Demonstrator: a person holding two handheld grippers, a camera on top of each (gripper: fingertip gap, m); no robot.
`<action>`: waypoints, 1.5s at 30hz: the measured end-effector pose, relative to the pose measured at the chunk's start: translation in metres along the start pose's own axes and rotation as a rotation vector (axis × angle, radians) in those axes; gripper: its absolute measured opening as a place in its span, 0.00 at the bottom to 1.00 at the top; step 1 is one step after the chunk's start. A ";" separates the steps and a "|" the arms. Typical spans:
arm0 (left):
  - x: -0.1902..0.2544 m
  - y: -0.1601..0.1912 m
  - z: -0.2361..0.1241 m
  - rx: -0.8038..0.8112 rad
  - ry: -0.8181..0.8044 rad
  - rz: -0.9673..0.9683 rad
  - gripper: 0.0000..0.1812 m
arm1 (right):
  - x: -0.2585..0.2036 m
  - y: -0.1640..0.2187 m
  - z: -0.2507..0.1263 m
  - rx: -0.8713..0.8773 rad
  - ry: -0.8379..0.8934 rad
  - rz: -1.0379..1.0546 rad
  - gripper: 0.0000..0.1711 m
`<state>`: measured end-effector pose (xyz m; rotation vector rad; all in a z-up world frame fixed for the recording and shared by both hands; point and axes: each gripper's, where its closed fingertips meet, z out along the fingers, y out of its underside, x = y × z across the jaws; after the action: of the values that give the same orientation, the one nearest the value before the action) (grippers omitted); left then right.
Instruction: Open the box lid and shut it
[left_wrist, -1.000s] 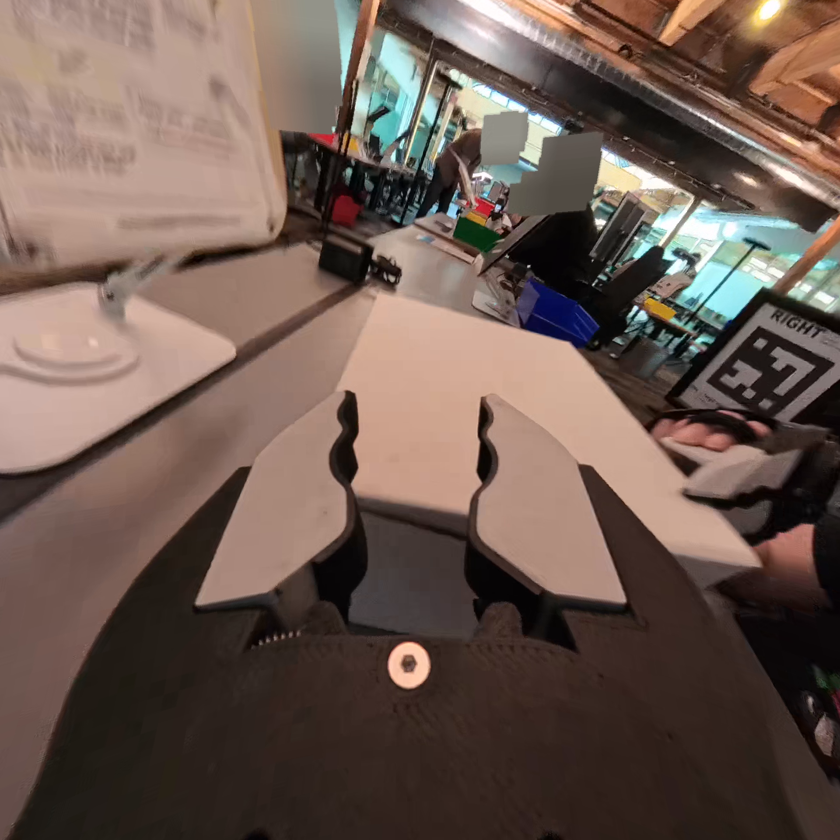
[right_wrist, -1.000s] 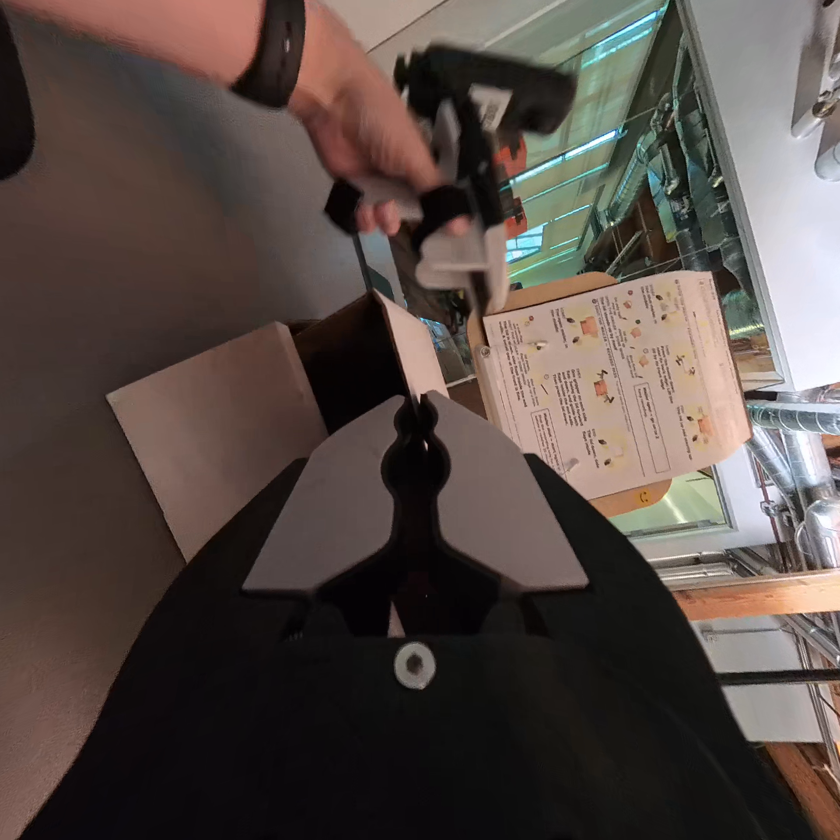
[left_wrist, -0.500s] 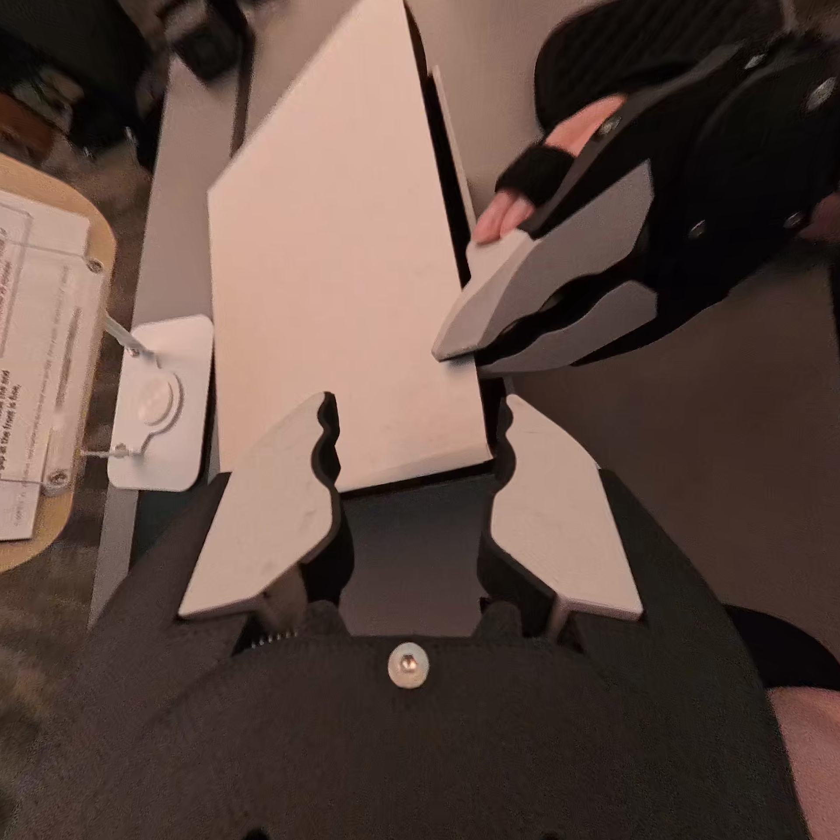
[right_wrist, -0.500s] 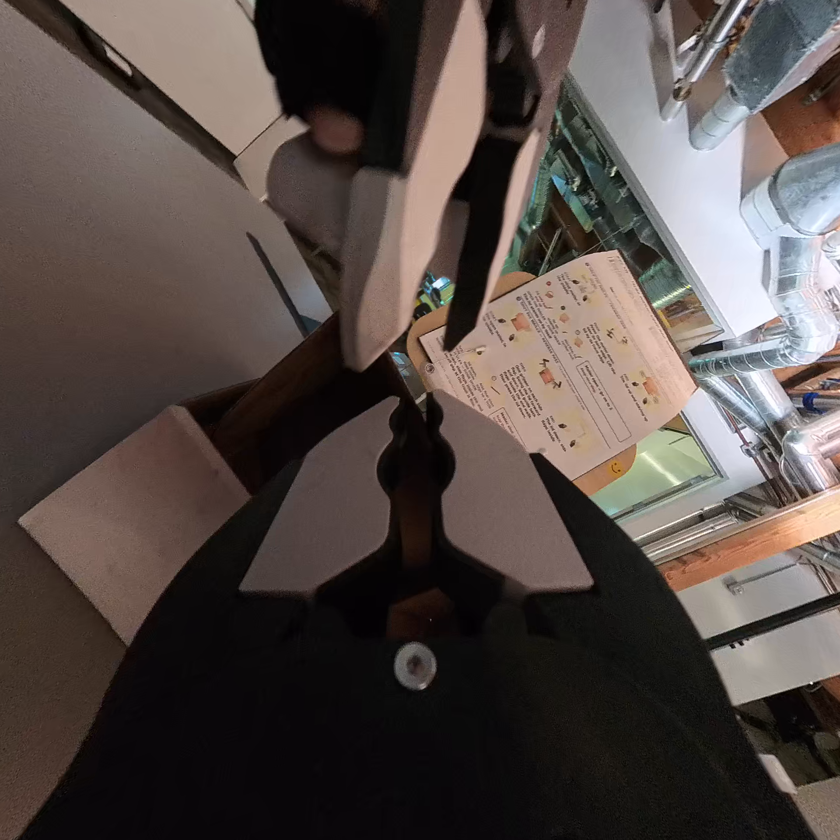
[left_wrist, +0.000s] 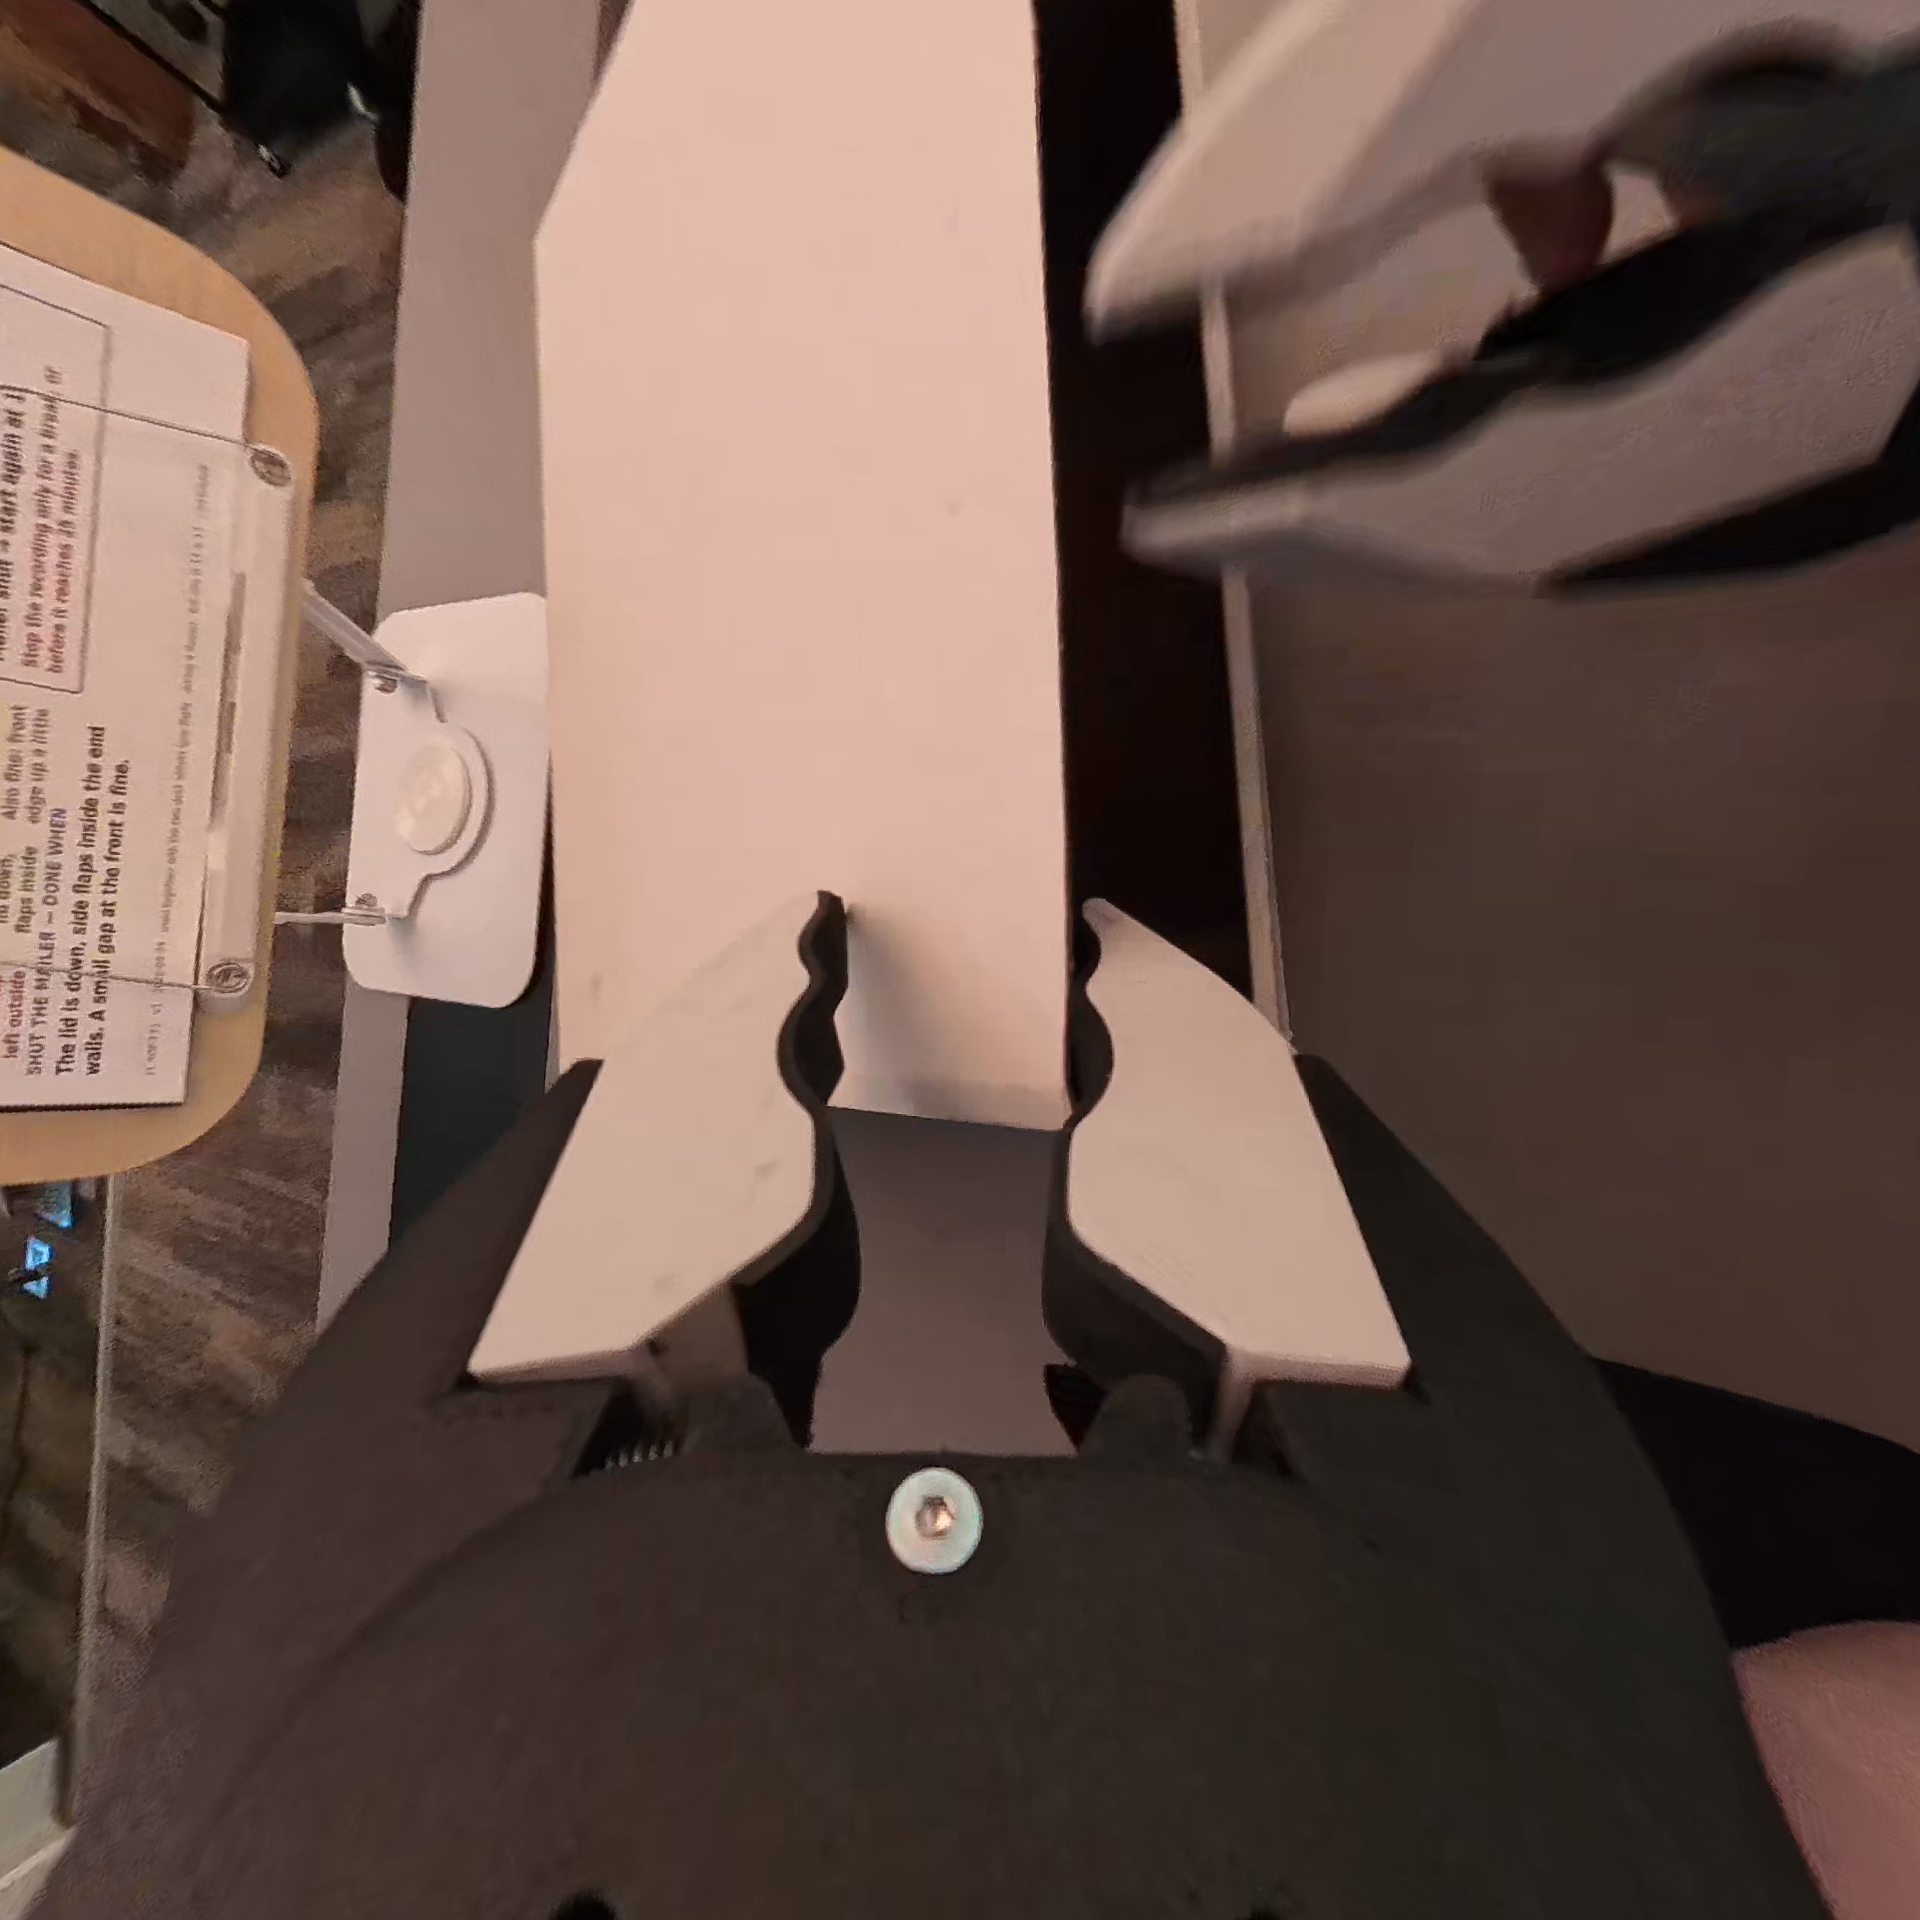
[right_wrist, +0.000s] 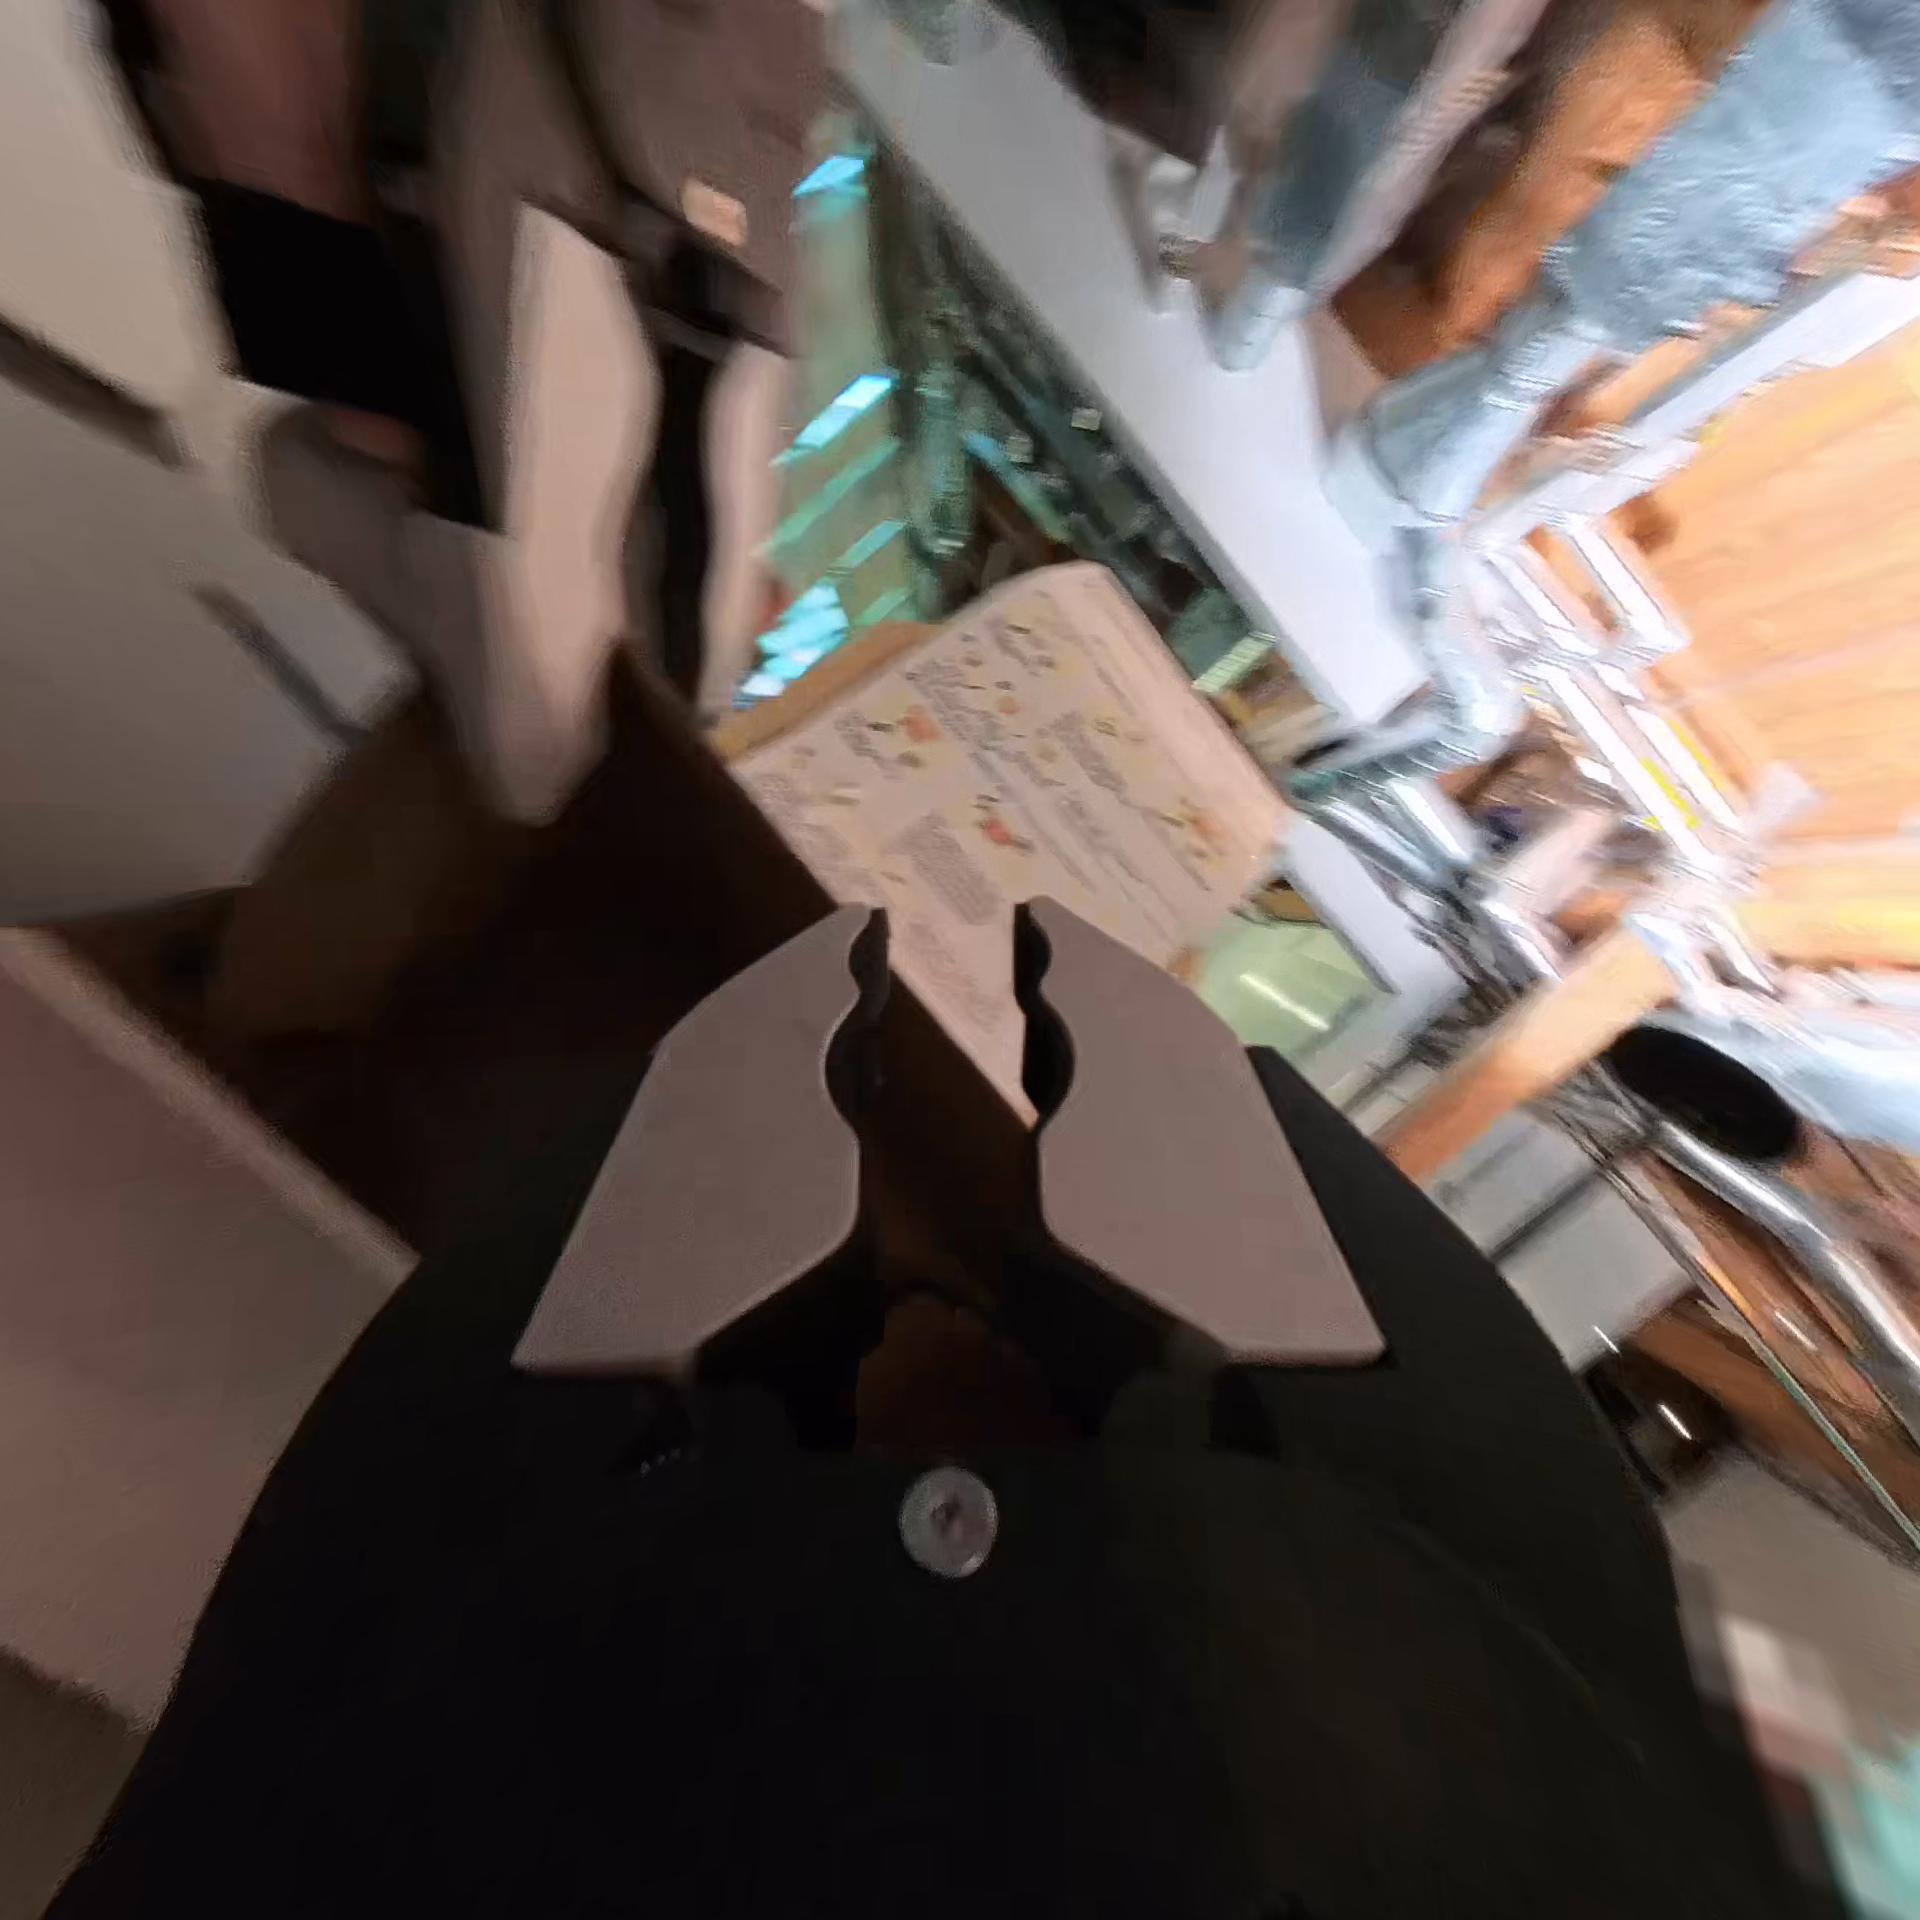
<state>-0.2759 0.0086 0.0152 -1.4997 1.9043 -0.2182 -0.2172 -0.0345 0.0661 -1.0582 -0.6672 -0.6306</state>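
Note:
The white box lid (left_wrist: 800, 520) stands raised, running away from me in the left wrist view, with the dark box opening (left_wrist: 1101, 623) to its right. My left gripper (left_wrist: 961, 914) is open, and the lid's near edge lies between its fingers. My right gripper (left_wrist: 1351, 364) shows blurred at the upper right of that view, beside the opening. In the right wrist view my right gripper (right_wrist: 945, 925) has its jaws parted, and the lid's brown inner face (right_wrist: 727, 883) runs between them along the left finger. The box's white outer wall (right_wrist: 156, 1195) is at the lower left.
An instruction sheet on a wooden board (left_wrist: 104, 727) stands on a white base (left_wrist: 447, 800) left of the box, and it also shows in the right wrist view (right_wrist: 1039, 748). Grey tabletop (left_wrist: 1558, 935) lies right of the box. The right wrist view is heavily blurred.
My right gripper's jaws, shut on the lid edge before, have parted. My left gripper swung from level to looking down along the lid and moved closer. The right gripper shifted up and right.

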 end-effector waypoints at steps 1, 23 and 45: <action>-0.004 -0.002 -0.003 0.028 -0.010 -0.013 0.23 | 0.027 0.009 -0.007 -0.018 0.118 0.022 0.16; -0.067 -0.013 -0.030 0.244 -0.252 -0.225 0.31 | 0.081 0.187 -0.030 -0.506 0.028 0.711 0.01; -0.087 0.040 0.012 -0.075 -0.327 -0.657 0.45 | 0.128 0.161 0.025 -0.824 -0.096 0.670 0.02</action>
<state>-0.2924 0.1031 0.0213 -2.0335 1.1345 -0.1786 -0.0200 0.0271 0.0799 -1.9705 -0.0712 -0.2466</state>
